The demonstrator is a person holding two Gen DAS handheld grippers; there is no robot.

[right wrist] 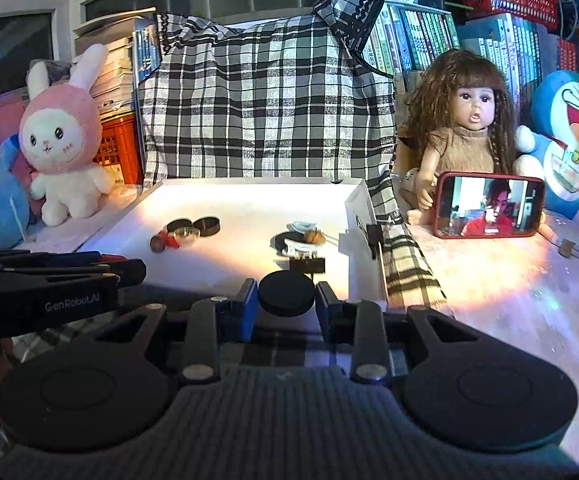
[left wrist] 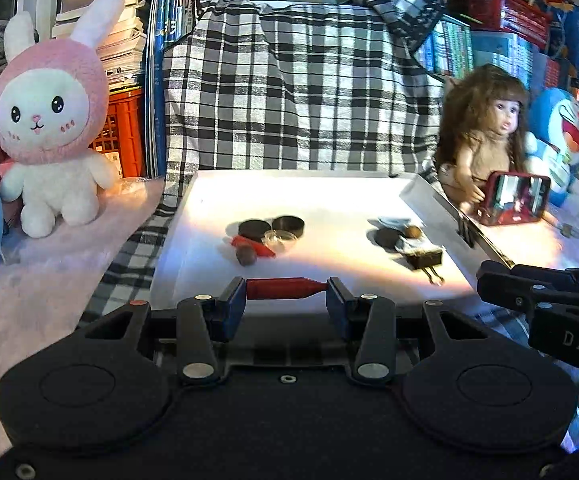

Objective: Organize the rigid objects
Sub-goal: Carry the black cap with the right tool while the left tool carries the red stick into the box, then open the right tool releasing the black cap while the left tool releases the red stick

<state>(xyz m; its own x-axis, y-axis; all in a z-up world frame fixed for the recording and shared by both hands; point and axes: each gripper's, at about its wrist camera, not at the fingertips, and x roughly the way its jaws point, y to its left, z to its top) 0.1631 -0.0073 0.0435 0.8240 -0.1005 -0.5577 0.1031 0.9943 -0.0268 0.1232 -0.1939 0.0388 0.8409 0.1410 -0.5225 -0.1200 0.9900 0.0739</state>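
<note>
My left gripper (left wrist: 286,294) is shut on a red cylindrical piece (left wrist: 285,288), held crosswise by its ends above the near edge of the white tray (left wrist: 329,200). My right gripper (right wrist: 286,300) is shut on a black round disc (right wrist: 286,294), held above the tray's near right corner (right wrist: 249,200). On the tray lie two groups. The left group has black discs (left wrist: 271,227), a clear lid, a red piece and a brown nut (left wrist: 246,257). The right group has a black disc, a nut, wrapped bits and a black binder clip (left wrist: 425,261).
A pink rabbit plush (left wrist: 49,120) stands left of the tray. To the right sit a doll (right wrist: 465,128), a red-cased phone (right wrist: 489,210) and a blue cat plush (right wrist: 569,136). A checked cloth (left wrist: 289,100) hangs behind. The right gripper's side (left wrist: 549,300) shows in the left wrist view.
</note>
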